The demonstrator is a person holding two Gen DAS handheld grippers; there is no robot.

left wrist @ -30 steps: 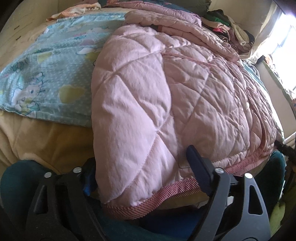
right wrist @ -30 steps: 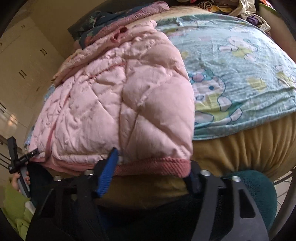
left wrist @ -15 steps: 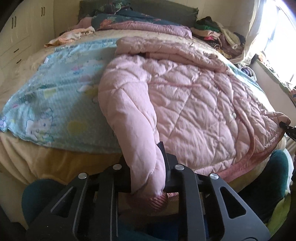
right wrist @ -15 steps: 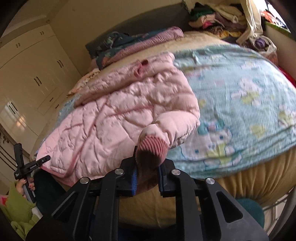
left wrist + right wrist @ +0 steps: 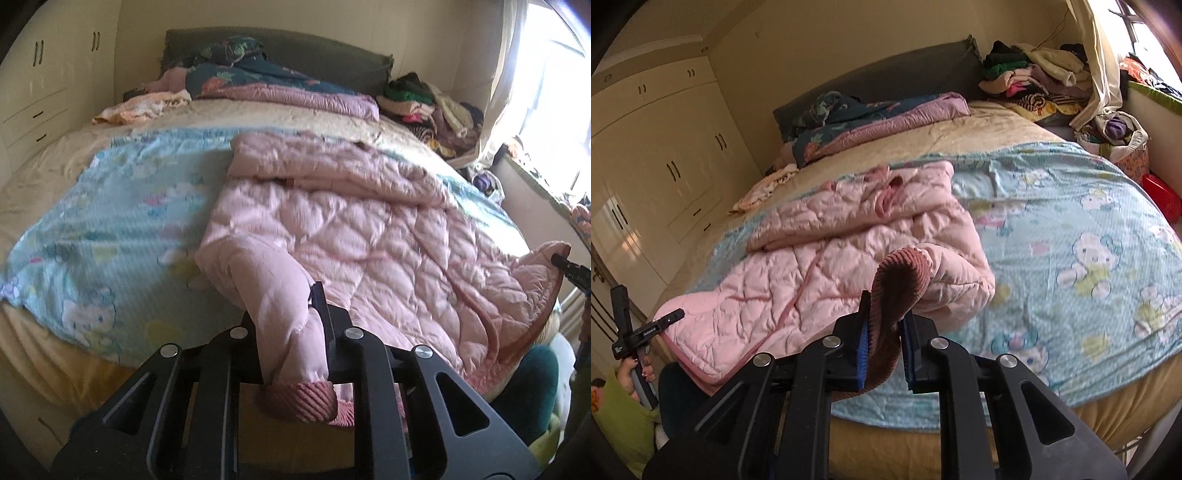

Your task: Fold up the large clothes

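A pink quilted jacket [image 5: 369, 236] lies spread on a blue cartoon-print sheet [image 5: 110, 229] that covers the near part of the bed [image 5: 44, 177]. The left gripper [image 5: 291, 325] is clamped on one corner of the jacket's hem: the pink padding bunches up between the black fingers [image 5: 332, 332] and the ribbed darker-pink trim [image 5: 303, 402] hangs out beneath them. The right gripper [image 5: 882, 332] is closed on the ribbed trim [image 5: 886, 295] at the other hem corner, pinched between its blue pads [image 5: 863, 350]. Both hem corners are raised off the bed, while the rest of the jacket rests on the sheet, its collar end toward the head of the bed. In the right wrist view the left gripper [image 5: 670, 317] shows at the far left edge by the jacket's corner, with a hand [image 5: 637, 369] on its handle. A crumpled dark floral and mauve blanket [image 5: 280, 88] lies by the grey headboard [image 5: 325, 62]. A heap of mixed clothes [image 5: 1034, 85] sits at the bed's far corner beside the window. Cream wardrobes [image 5: 665, 155] line the wall.
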